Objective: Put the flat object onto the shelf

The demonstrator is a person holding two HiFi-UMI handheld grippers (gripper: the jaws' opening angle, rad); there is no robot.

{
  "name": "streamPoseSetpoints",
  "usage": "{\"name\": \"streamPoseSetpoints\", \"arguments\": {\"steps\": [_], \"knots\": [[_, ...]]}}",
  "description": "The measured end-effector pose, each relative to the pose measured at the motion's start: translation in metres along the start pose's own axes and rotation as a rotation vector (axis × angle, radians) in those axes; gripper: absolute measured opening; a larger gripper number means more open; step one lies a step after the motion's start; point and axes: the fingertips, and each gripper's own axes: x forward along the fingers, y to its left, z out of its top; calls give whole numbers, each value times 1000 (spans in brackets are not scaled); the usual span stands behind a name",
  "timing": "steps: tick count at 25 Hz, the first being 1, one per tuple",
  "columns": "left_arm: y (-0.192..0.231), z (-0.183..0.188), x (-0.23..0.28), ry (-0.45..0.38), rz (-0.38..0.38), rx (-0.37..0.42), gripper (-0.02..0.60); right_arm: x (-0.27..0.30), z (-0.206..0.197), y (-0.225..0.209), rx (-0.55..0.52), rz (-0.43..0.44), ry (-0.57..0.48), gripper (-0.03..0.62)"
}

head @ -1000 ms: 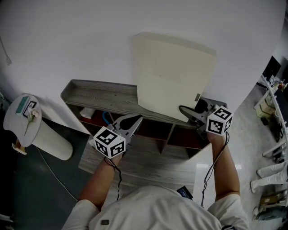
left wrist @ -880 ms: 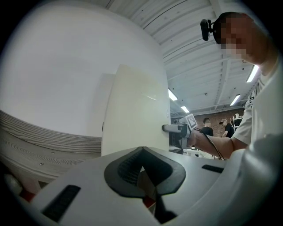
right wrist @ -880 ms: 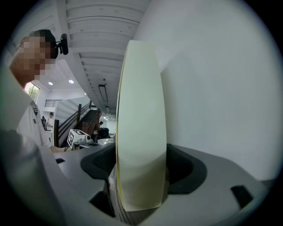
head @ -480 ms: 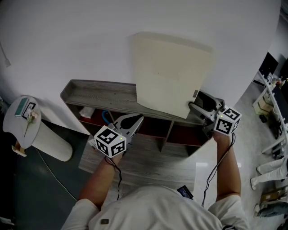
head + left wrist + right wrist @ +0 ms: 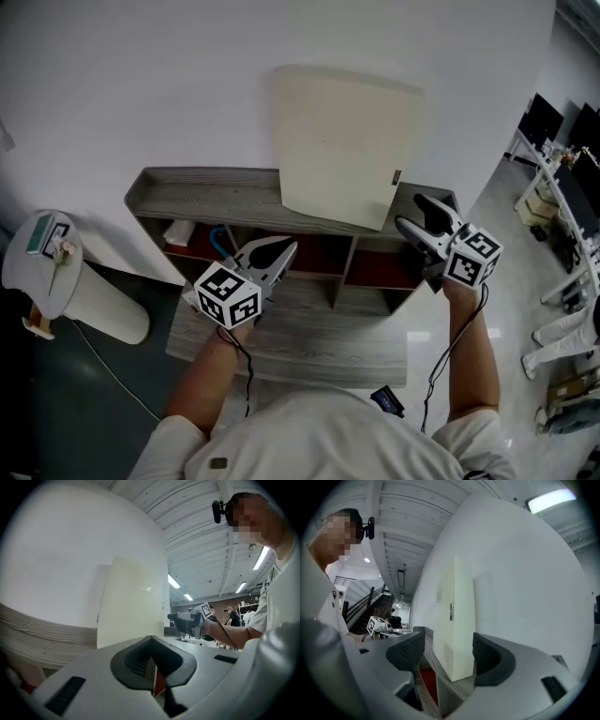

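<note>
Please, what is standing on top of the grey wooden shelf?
A cream flat panel stands upright on the shelf top, toward its right end, close against the white wall. The wall and shelf top directly behind the panel are covered and cannot be seen.

Grey wooden shelf [image 5: 202, 199], cream flat board [image 5: 342, 145] upright on top
</note>
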Motion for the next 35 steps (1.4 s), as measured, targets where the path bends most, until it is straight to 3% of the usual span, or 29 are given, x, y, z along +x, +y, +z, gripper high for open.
{"name": "streamPoseSetpoints", "arguments": {"steps": [9, 23, 28, 35], "knots": [[-25, 3, -42, -6, -45, 5, 15, -19, -11, 67, -72, -73, -21, 311], [-61, -18, -125, -7, -88, 8, 15, -43, -52, 202, -141, -163, -65, 55], [-76, -30, -142, -5, -102, -5, 15, -52, -64, 241, -175, -162, -55, 23], [-106, -33, -153, -15, -97, -1, 15, -78, -79, 259, -148, -143, -33, 20]]}}
